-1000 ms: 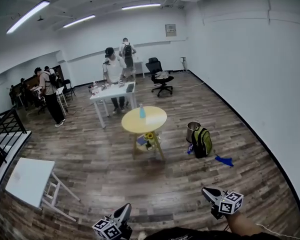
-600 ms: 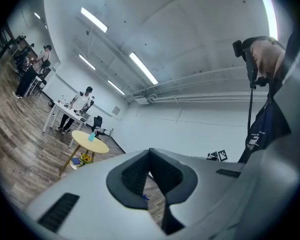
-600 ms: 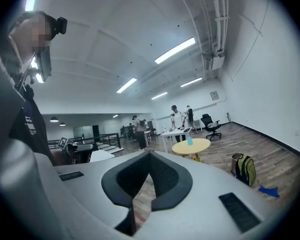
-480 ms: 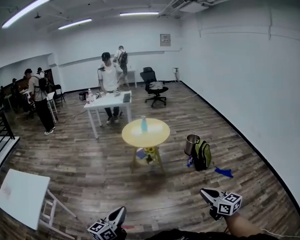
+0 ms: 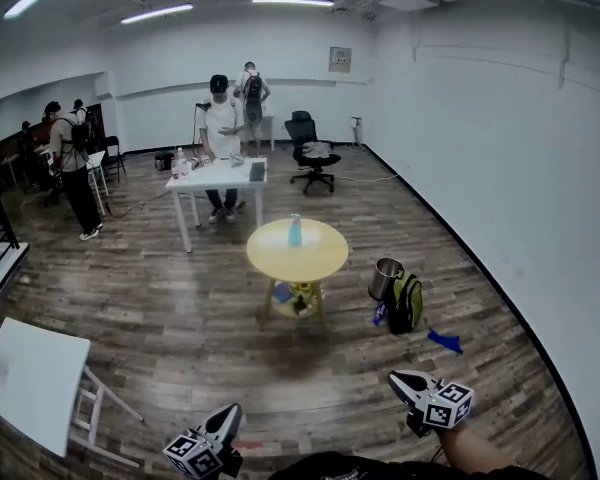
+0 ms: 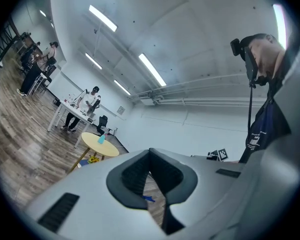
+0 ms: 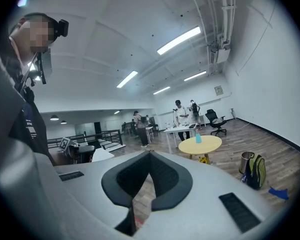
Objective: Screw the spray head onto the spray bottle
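You held both tongs clenched, nothing between jaws: left gripper point(image 5: 228, 418) at bottom left, right gripper point(image 5: 402, 382) at bottom right. Light blue plastic spray bottle point(image 5: 295, 230) stood upright on round yellow table point(image 5: 325, 261), well apart from both. Green backpack point(image 5: 406, 301) just beside table.

A: What lies on the way to the round yellow table point(image 5: 320, 255)?

B: Bare wooden floor point(image 5: 220, 338), wide open.

A: And the sides?

B: A white table point(image 5: 30, 378) stands low on the left. On the right, a metal bin point(image 5: 384, 278) and a green backpack point(image 5: 407, 303) sit just beside the round table.

A: Its top?

B: 1 spray bottle point(image 5: 295, 230) stands near the middle, with bare top all round it. Behind is a white desk point(image 5: 218, 176) with a person point(image 5: 220, 128) at it.
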Demonstrator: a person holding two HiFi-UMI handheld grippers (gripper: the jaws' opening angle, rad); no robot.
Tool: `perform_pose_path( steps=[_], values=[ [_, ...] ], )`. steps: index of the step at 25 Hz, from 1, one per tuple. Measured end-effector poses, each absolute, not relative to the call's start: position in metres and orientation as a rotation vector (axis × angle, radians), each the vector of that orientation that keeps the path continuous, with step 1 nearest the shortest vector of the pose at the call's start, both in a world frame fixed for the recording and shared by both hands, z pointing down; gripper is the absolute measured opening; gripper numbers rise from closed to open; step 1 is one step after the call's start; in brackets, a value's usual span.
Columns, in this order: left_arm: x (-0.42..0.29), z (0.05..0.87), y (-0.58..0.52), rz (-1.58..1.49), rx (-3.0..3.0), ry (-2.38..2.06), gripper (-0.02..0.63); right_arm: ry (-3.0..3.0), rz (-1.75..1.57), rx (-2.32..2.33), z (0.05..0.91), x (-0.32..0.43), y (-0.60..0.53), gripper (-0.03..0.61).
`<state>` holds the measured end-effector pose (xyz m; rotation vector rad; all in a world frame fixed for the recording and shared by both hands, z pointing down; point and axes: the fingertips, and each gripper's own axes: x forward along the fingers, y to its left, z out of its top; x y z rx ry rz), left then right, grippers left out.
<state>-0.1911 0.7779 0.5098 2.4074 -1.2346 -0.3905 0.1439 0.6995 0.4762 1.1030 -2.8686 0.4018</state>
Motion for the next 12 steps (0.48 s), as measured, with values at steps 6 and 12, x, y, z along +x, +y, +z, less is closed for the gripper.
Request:
perform_pose_path(
  steps=[6,12],
  values=[
    [-0.199,0.508,0.748,-0.381,2.374,-1.339,0.017,-2.917,0.404,1.009,0.480,0.133,0.644,0.009],
    [-0.150,0.486,0.691,-0.406,2.345,-1.467,0.017,-2.972,0.399,0.915,0.464,0.183,0.556,0.009]
  ],
)
